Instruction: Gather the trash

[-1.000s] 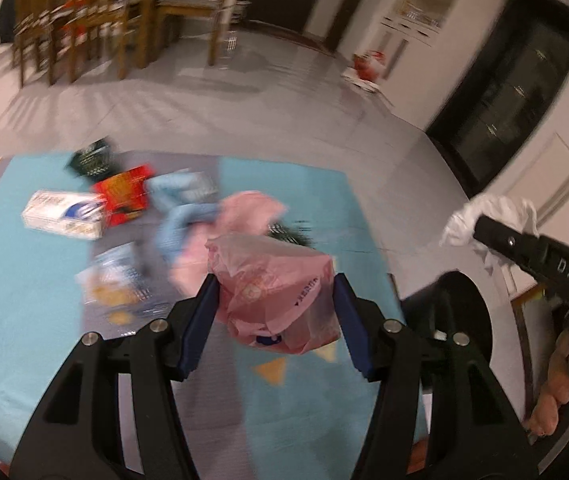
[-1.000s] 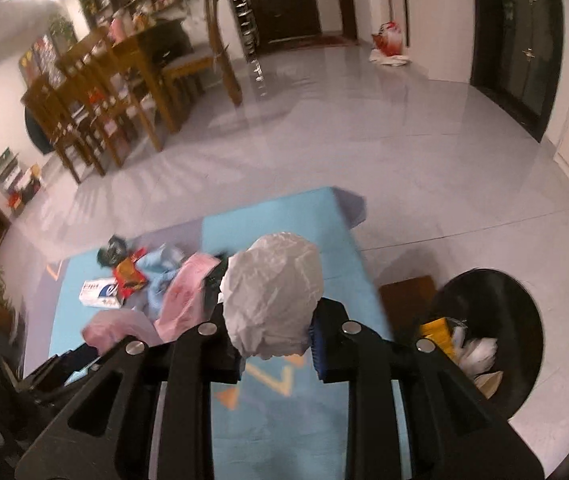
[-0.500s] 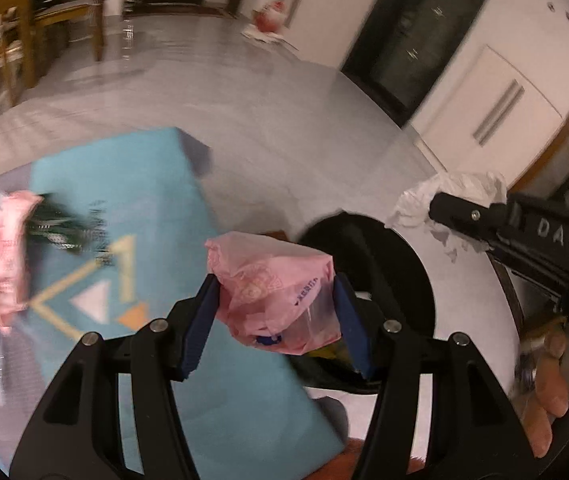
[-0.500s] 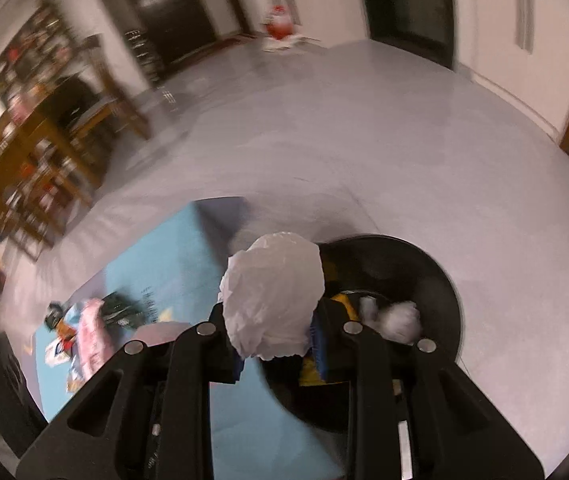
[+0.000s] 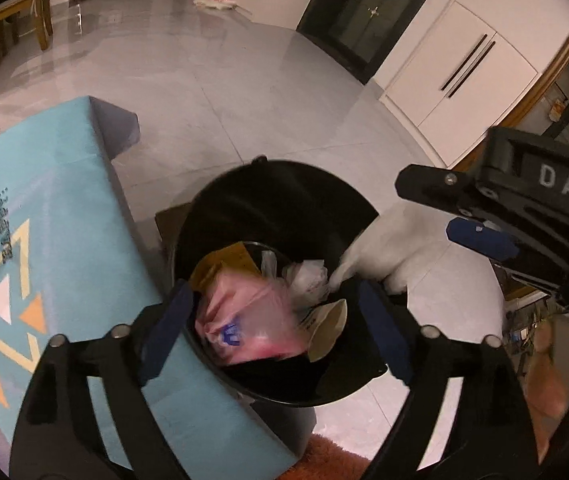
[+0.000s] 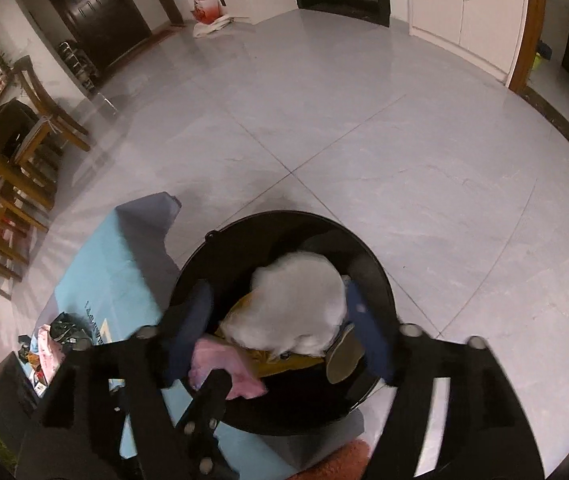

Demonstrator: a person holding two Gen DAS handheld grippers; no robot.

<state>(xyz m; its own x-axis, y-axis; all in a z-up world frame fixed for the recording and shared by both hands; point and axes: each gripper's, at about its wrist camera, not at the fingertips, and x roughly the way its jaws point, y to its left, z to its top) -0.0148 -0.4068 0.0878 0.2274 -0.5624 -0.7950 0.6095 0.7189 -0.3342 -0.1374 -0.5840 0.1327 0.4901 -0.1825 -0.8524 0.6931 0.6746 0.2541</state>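
Observation:
A black round trash bin stands on the floor at the corner of a blue mat, with wrappers and paper inside. My left gripper hangs over it, jaws opening. The pink plastic bag is blurred between its pads, free of them and dropping into the bin. My right gripper is also over the bin with jaws opening. The white crumpled wad is loose between its fingers and falling. From the left wrist view the right gripper is at the right, with the wad below it.
The blue mat lies left of the bin, with more trash on its far part. Wooden chairs and a table stand at the left. Grey tiled floor spreads beyond the bin. An orange fuzzy edge shows at the bottom.
Both grippers swung from above the mat to above the bin and tilted downward. Both sets of jaws opened and let go of the pink bag and the white wad.

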